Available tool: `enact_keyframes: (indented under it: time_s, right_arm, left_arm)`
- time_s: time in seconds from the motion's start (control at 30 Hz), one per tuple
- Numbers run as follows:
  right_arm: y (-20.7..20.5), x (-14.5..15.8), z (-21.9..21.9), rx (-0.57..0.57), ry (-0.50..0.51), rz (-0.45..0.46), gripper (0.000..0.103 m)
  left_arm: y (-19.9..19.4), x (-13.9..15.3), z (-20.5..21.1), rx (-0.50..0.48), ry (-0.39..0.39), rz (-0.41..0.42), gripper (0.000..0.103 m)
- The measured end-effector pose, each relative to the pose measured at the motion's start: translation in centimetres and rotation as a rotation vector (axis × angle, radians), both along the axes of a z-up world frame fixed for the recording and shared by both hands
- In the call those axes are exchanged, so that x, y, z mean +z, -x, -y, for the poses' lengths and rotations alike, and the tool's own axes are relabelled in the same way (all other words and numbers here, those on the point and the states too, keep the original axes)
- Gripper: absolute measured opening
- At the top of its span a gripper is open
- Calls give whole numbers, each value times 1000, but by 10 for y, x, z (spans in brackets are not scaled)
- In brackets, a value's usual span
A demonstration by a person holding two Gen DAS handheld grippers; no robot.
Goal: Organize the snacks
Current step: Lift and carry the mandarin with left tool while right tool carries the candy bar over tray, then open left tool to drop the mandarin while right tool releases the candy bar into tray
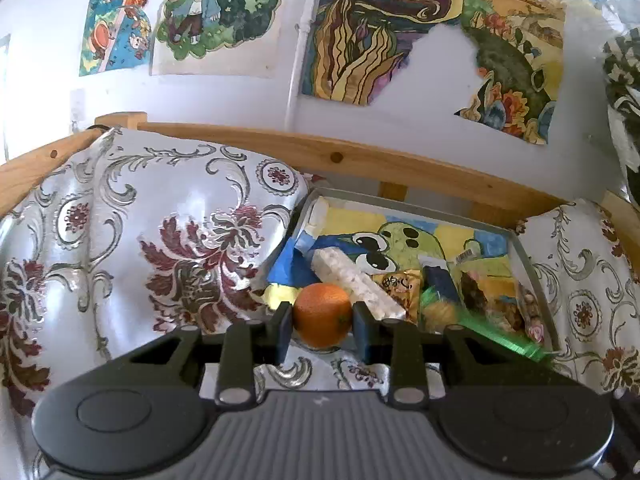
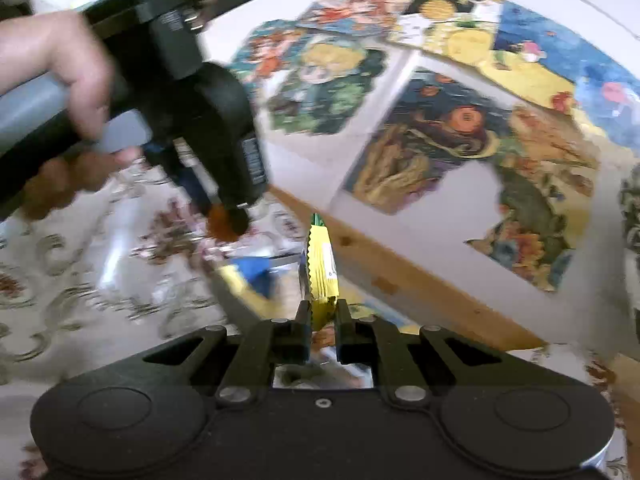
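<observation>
Left tongs (image 1: 322,331) grip orange (image 1: 322,314) – right tongs (image 2: 323,334), packet (image 2: 322,276)

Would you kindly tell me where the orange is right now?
In the left wrist view, the orange sits between the left gripper's fingers, just before the tray.

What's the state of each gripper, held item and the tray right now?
Left gripper: shut on the orange.
Orange: gripped between the fingers, at the tray's near edge.
Right gripper: shut on the yellow packet.
Yellow packet: held upright, lifted.
Tray: holding several wrapped snacks, on the patterned cloth.
</observation>
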State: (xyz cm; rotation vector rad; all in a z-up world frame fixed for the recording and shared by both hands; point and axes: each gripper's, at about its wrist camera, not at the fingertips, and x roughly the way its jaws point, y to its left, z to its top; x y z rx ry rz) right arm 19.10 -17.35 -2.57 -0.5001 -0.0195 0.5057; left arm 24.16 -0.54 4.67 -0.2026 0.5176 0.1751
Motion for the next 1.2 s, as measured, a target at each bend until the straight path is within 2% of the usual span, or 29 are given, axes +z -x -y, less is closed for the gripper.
enact_keyframes:
  time_s: [0.1, 0.3, 0.43, 0.6, 0.73, 0.77, 0.97, 1.2]
  right_arm:
    - [-24, 6, 5, -52, -47, -4, 11]
    - [-78, 17, 24, -143, -187, -72, 11]
    - [-101, 13, 36, -182, -241, -123, 11]
    - [-127, 14, 46, -172, -361, -227, 11]
    - [-150, 15, 56, -137, -499, -385, 11]
    - [-152, 13, 58, -144, -515, -401, 11]
    - [-173, 7, 72, -196, -555, -463, 13]
    - [-182, -1, 78, -252, -537, -472, 20]
  left_arm:
    - [-13, -1, 3, -1, 7, 2, 35]
    - [-50, -6, 15, -21, 15, 7, 35]
    - [-80, -12, 27, -40, 30, 10, 35]
    - [-109, -21, 46, -86, 25, 7, 35]
    - [-125, -27, 59, -121, 10, -2, 35]
    - [-129, -29, 61, -125, 9, -6, 35]
    - [-146, -42, 68, -126, 11, -30, 35]
    - [-157, -54, 71, -115, 15, -57, 35]
